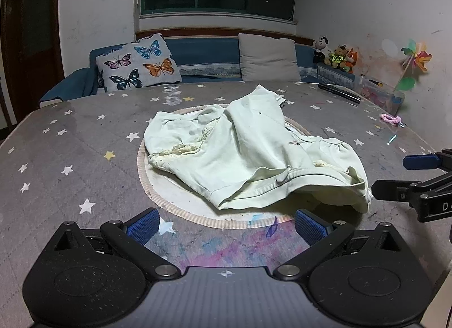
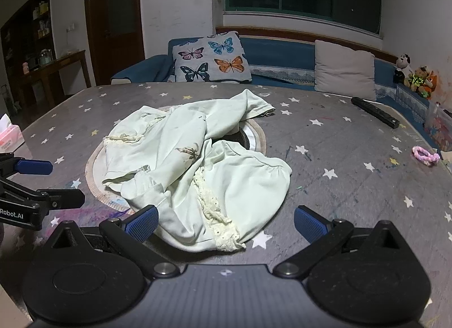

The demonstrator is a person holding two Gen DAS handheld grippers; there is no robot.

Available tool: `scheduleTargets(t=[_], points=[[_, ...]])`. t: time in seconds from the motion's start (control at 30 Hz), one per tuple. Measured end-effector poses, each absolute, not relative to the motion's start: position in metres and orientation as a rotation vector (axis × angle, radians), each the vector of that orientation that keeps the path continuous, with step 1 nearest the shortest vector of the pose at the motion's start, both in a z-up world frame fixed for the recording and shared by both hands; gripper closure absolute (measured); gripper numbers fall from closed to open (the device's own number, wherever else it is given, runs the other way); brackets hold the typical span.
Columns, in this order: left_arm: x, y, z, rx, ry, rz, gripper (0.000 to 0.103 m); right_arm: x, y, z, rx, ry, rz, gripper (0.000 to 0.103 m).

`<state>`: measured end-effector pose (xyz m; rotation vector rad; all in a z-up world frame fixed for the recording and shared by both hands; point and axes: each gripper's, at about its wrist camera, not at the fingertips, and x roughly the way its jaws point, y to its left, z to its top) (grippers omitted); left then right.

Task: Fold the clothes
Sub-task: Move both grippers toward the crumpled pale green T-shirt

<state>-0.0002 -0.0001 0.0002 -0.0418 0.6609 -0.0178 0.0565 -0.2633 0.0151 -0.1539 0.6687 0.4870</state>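
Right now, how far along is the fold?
Done: nothing; the garment lies crumpled on the table. In hand: nothing; the left gripper and right gripper are open, the right one's fingers either side of the near hem. Left: spread it flat, then every fold.

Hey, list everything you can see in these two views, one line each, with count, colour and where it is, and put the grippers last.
garment: one, pale green with cream lace trim, crumpled mid-table over the round mat
round mat: one, white with tan rim, under the garment
table: one, grey cover with stars
butterfly cushion: one, grey with coloured butterflies, on the blue sofa
plain cushion: one, beige, on the sofa
remote: one, black, far right of table
hair tie: one, pink, right table edge
plush toys: several, mixed colours, sofa's right end
pinwheel: one, multicoloured, by the right wall
tissue pack: one, pink, left edge
left hand-held gripper: one, black with blue pads, open, empty
right hand-held gripper: one, same colours, open, garment edge between its fingers
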Motion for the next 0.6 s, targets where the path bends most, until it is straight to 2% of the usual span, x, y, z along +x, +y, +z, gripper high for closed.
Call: scheduleTargets(t=[0.6], points=[[-0.007, -0.005, -0.003, -0.037, 0.687, -0.032, 0.0, 0.043, -0.262, 0.008, -0.153, 0.694, 0.499, 0.0]])
